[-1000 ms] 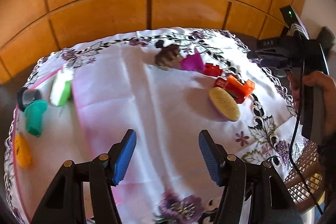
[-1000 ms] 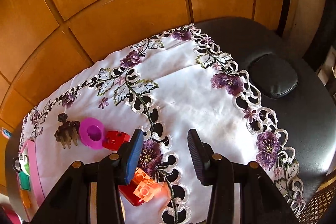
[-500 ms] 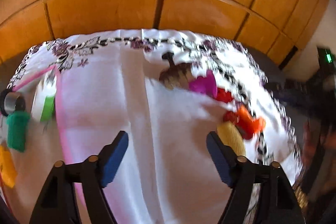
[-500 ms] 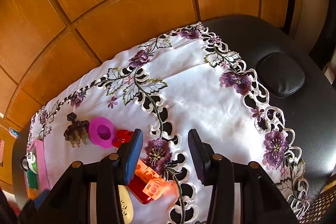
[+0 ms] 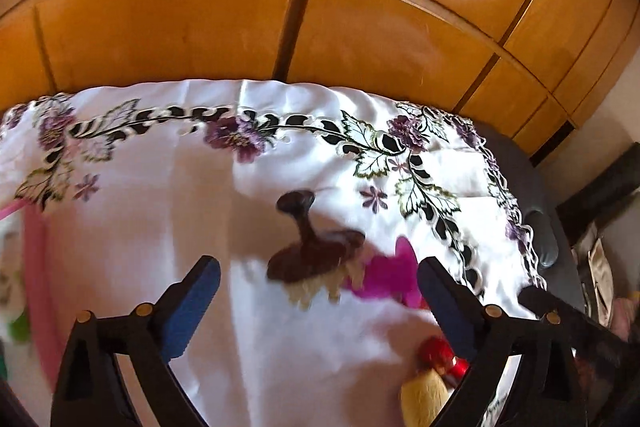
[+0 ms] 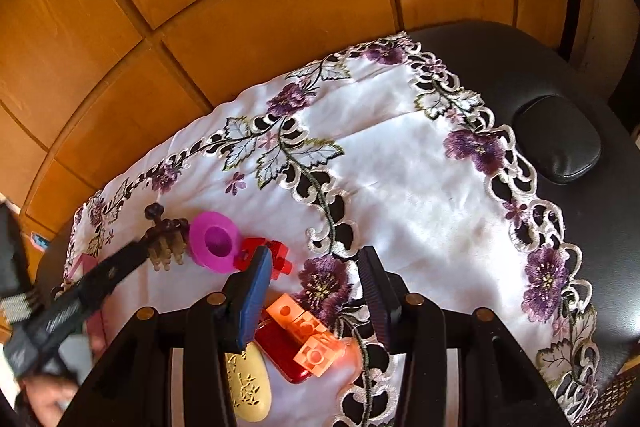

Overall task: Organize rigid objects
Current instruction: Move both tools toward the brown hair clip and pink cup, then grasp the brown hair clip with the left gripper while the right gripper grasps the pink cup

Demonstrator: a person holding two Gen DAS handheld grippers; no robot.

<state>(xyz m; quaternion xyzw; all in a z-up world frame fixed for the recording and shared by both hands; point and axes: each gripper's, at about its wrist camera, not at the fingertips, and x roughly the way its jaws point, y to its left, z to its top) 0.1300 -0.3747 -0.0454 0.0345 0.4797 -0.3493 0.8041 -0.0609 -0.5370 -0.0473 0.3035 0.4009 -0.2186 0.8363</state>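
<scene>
Approaching the dark brown plastic claw hair clip (image 5: 316,251) with the left gripper (image 5: 316,301), fingers spread wide and empty, needing centring before closing across its body.

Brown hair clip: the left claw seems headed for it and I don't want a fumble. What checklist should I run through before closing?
1. Left claw open and empty: ok, jaws wide apart.
2. Brown hair clip centred between the fingers: ok in the left wrist view.
3. Clip free of neighbours: not ok, the magenta cup sits against its side.
4. Clear view of the clip: not ok, the left wrist picture is blurred.
5. Right claw out of the way: ok, open, near the orange block, apart from the clip.
6. Pads low enough to grip: cannot tell.
</scene>
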